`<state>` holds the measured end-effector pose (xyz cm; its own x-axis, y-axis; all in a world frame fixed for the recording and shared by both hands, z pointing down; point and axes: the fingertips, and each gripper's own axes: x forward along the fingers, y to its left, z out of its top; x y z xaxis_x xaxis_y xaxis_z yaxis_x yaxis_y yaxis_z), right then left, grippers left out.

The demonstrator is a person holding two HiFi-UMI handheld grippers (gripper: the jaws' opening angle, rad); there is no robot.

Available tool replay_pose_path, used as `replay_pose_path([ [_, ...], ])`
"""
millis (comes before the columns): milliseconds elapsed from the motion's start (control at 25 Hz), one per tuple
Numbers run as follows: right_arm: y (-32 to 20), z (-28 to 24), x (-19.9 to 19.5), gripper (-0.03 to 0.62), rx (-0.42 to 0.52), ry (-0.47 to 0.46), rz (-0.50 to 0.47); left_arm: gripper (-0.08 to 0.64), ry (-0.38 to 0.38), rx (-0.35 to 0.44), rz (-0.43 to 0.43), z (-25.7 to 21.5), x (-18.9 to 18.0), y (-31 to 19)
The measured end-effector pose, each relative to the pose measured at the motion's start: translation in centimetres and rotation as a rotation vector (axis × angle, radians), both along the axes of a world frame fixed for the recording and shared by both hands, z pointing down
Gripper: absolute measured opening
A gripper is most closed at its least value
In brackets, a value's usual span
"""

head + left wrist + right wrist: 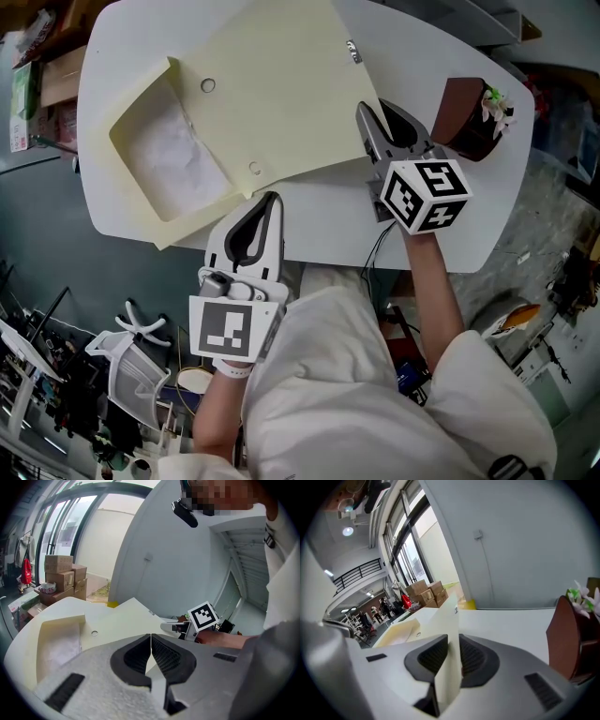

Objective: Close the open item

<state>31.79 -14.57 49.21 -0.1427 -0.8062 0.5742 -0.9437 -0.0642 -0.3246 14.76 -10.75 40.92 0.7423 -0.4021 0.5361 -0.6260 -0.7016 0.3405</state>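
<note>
- A white table (103,103) is standing in a room with tall windows, and stacked cardboard cartons (61,576) are sitting beyond it.
- The cream box (141,105) is lying open on the table, ahead of both grippers and mostly to the left of the right gripper (370,117).
- Its shallow tray is holding crumpled white paper (178,159).
- Its lid (281,84) is spreading away from the tray towards the right gripper, with two small round studs showing on its face.
- The right gripper is pinching the lid's near edge; the right gripper view shows the card standing between the closed-in pads.
- The left gripper (271,200) is resting with its jaws together at the lid's near corner, and no sheet is showing between its pads.
- A brown pot (464,117) carrying white flowers (494,103) is standing just to the right of the right gripper.
</note>
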Motion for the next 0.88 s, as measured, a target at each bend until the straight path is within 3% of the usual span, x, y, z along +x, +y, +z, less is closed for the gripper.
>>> replay_pose_path([
  [120,-0.1,-0.6,-0.5,0.027,0.017,-0.066,0.009,0.029,-0.002,0.001,-0.003,-0.1,0.0,0.3],
  [200,-0.1,-1.0,-0.7,0.020,0.028,-0.070,0.008,0.029,-0.003,0.005,-0.002,-0.2,0.1,0.6],
  [520,0.0,-2.0,-1.4,0.018,0.043,0.027,-0.016,0.029,-0.003,0.020,-0.024,-0.8,-0.7,1.3],
  [880,0.6,-4.9,0.2,0.018,0.050,0.203,-0.038,0.029,0.009,0.031,-0.025,-1.4,-1.4,2.2],
])
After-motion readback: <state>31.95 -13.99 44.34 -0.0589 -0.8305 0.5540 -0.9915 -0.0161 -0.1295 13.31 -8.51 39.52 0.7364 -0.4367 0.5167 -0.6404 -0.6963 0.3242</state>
